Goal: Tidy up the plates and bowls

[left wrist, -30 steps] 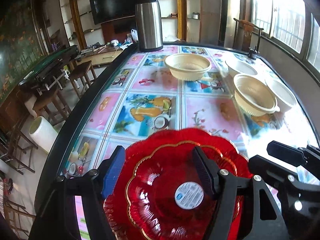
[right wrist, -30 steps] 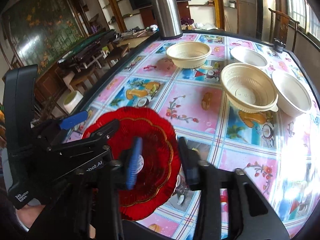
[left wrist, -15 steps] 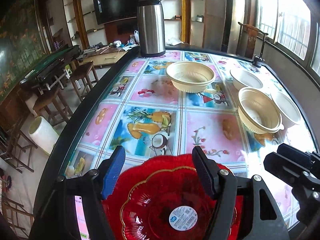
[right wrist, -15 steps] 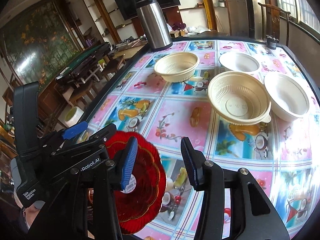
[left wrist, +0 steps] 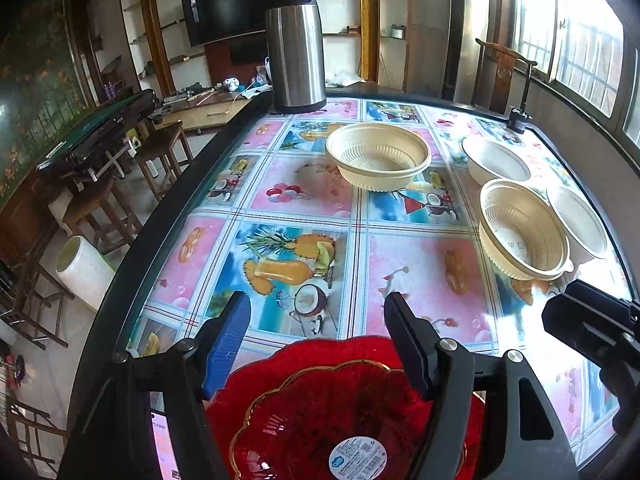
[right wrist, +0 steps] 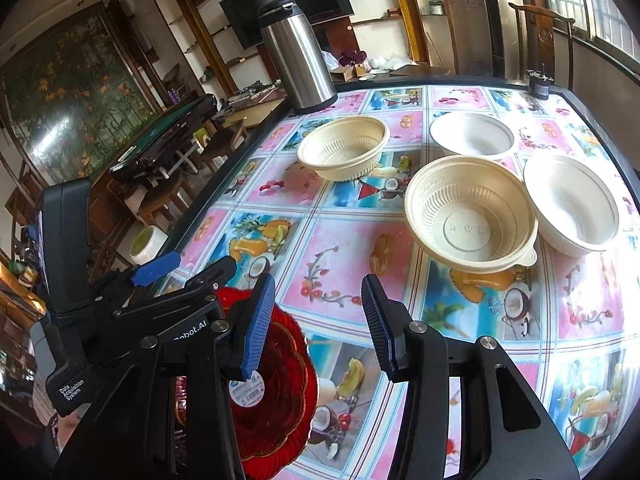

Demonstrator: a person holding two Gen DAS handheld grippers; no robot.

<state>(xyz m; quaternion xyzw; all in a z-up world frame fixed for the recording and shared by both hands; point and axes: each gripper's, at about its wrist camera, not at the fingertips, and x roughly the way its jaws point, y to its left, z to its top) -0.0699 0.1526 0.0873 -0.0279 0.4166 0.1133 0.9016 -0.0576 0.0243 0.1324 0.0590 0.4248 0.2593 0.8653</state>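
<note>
A red scalloped plate (left wrist: 320, 412) with a gold rim and a round sticker lies at the near edge of the table. My left gripper (left wrist: 316, 332) hovers over the plate's far rim, open, with nothing between its fingers. In the right wrist view the plate (right wrist: 280, 392) shows low on the left, behind my open, unladen right gripper (right wrist: 318, 320); the left gripper (right wrist: 188, 274) is beside it. Two beige ribbed bowls (left wrist: 378, 156) (left wrist: 520, 232) and two white bowls (left wrist: 496, 158) (left wrist: 580, 220) stand apart on the far right half.
A steel thermos jug (left wrist: 296, 40) stands at the table's far edge. The glass-topped table (left wrist: 304, 192) has a fruit-print cloth and a dark rim. Wooden stools (left wrist: 160, 152) and a white roll (left wrist: 80, 268) are on the floor to the left.
Both grippers have drawn back toward the near edge, so the red plate sits lower in each view. The plate and bowls have stayed put.
</note>
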